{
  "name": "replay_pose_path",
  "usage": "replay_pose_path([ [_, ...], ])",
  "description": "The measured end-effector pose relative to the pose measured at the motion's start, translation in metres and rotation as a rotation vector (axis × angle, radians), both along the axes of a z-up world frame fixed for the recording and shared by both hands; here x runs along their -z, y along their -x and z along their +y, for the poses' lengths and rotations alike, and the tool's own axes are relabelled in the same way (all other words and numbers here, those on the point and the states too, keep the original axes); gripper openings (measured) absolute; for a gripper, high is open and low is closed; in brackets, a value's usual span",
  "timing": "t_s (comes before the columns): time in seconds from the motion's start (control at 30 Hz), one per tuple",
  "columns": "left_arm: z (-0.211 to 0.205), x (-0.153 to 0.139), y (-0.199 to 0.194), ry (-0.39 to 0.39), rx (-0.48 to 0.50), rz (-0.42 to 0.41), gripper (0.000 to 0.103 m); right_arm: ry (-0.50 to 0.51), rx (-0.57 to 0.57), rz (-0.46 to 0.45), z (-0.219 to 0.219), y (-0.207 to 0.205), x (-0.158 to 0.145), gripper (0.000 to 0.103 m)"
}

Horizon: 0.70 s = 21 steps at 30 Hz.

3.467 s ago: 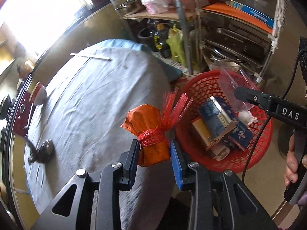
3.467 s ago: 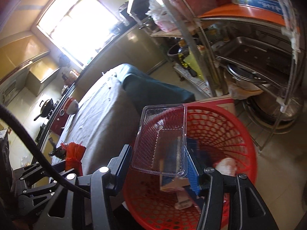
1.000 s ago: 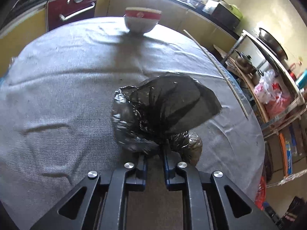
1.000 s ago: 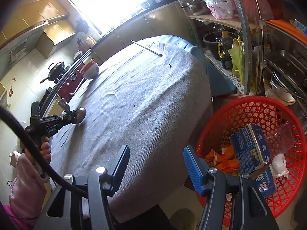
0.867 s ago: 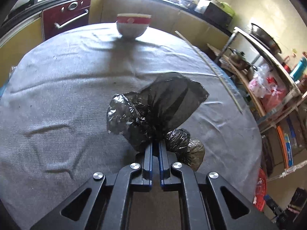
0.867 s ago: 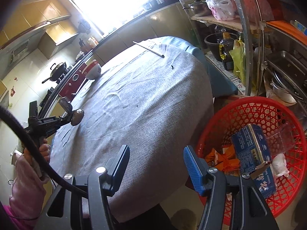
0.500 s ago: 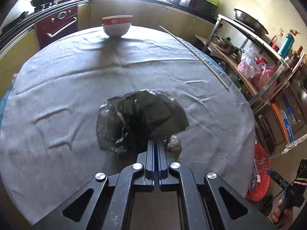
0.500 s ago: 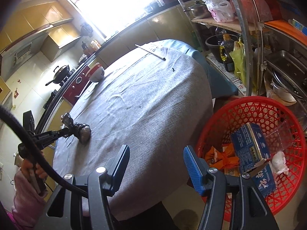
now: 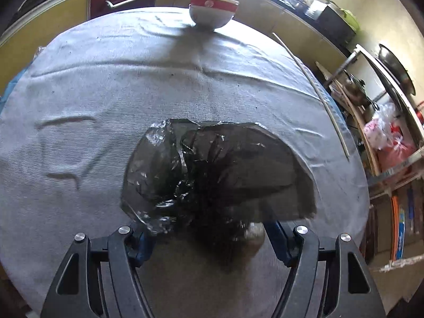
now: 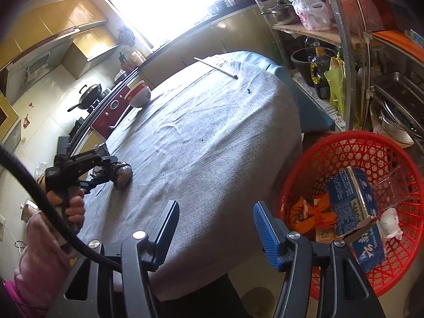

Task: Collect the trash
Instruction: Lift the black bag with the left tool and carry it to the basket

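Left tongs point(image 9: 209, 235) are opening around a crinkled black plastic bag point(image 9: 212, 175) near the worktop's point(image 9: 106, 92) cloth-covered edge; right tongs point(image 10: 216, 228) gape empty beside the red mesh basket point(image 10: 371, 159).

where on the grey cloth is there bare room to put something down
Bare: the wide stretch of grey tablecloth between the red-and-white bowl, the thin stick and the crumpled black plastic bag. Crowded: the red plastic basket.

A home kitchen is showing: a wok point(image 10: 88, 93) sitting on the stove, yellow cabinets point(image 10: 66, 18), a pot rack point(image 10: 352, 53).
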<state>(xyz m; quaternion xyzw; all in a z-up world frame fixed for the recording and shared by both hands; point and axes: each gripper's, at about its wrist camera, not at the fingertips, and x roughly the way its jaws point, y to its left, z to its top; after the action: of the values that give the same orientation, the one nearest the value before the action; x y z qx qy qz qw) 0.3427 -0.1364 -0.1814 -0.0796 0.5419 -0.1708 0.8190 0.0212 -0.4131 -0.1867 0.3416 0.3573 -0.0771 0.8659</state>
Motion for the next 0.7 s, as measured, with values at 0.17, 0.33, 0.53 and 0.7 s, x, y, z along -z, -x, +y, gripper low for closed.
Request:
replay_pose_path([
  [0.17, -0.005, 0.002, 0.004, 0.018, 0.017, -0.008, 0.046, -0.017, 0.033, -0.003, -0.012, 0.007, 0.003, 0.062],
  [0.33, -0.016, -0.015, 0.02, -0.004, 0.093, -0.046, 0.042, -0.037, 0.041, -0.012, -0.017, 0.008, 0.007, 0.062],
  [0.53, -0.052, -0.048, 0.06, -0.028, 0.236, -0.116, 0.04, -0.036, 0.059, -0.034, -0.026, 0.015, 0.005, 0.062],
  [0.7, -0.099, -0.07, 0.103, -0.017, 0.39, -0.145, 0.037, -0.03, 0.169, -0.066, -0.061, 0.045, -0.002, 0.062],
])
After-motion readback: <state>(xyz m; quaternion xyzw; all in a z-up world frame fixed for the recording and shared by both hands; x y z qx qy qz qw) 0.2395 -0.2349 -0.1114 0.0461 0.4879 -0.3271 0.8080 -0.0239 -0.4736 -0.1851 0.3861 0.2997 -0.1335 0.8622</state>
